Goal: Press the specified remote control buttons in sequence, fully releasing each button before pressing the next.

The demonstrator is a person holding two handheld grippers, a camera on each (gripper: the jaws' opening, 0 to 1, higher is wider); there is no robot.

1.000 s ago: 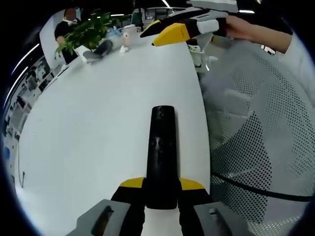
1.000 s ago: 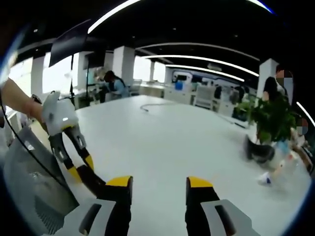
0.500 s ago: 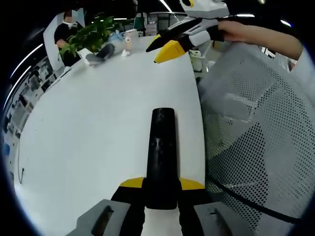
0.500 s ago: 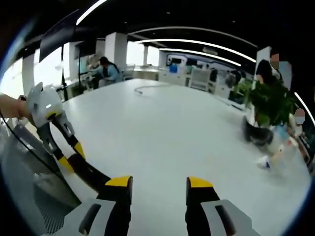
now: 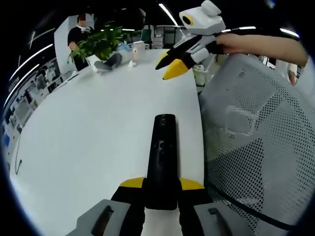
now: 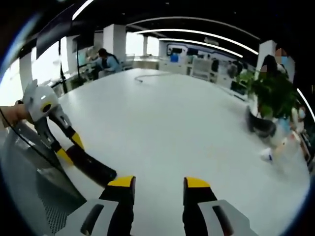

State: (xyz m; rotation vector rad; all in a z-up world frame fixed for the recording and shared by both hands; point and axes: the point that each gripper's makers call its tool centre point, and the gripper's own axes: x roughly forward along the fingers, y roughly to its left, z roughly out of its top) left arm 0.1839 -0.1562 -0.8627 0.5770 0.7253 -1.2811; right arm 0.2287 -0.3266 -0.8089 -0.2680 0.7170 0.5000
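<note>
The remote (image 5: 161,160) is sitting clenched between the left gripper's (image 5: 161,189) jaws, pointing forward over the counter (image 5: 88,132). The right gripper (image 6: 156,183), jaws released and empty, is coming nearer than a second ago, so a press is not yet made. The left gripper view is showing the buttons; the right gripper view is showing the remote's tip (image 6: 96,169) just left of its jaws.

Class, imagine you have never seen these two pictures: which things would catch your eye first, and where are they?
First, the black remote control, clamped between the yellow-tipped jaws of the left gripper above the white table. Next, the right gripper held in the air over the table's far edge, and the potted plant at the table's far side.
</note>
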